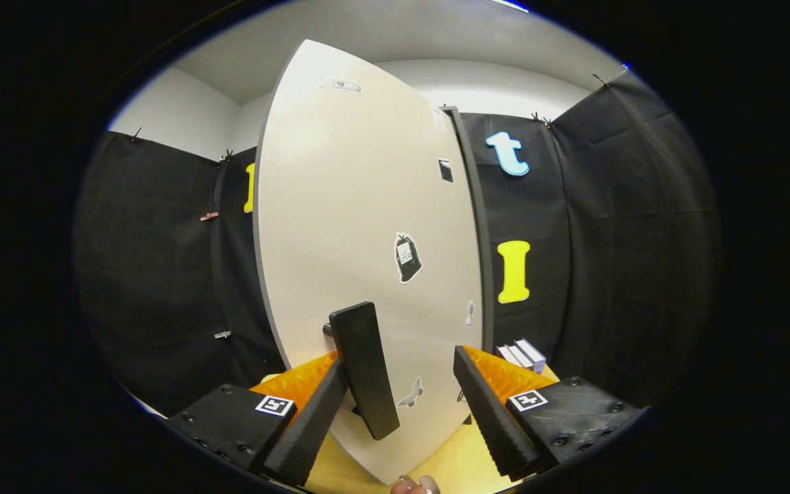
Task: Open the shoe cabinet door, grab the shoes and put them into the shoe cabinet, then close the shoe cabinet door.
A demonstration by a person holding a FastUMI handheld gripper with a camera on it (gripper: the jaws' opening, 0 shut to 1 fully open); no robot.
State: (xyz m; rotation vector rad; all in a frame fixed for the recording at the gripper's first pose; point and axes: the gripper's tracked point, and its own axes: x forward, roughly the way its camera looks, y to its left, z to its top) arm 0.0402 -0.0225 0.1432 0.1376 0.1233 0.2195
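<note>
I have the gripper (402,384) wide open, holding nothing; the door handle (363,369) sits between my fingers, touching the left one; the cabinet door (361,226) looms ahead.

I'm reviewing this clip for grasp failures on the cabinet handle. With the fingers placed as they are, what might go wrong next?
1. The gripper is open, and the dark handle lies close to the left finger rather than centred, so closing may catch it off-centre and slip.
2. The right finger sits close to the cabinet door; pushing further forward could scrape the door.
</note>
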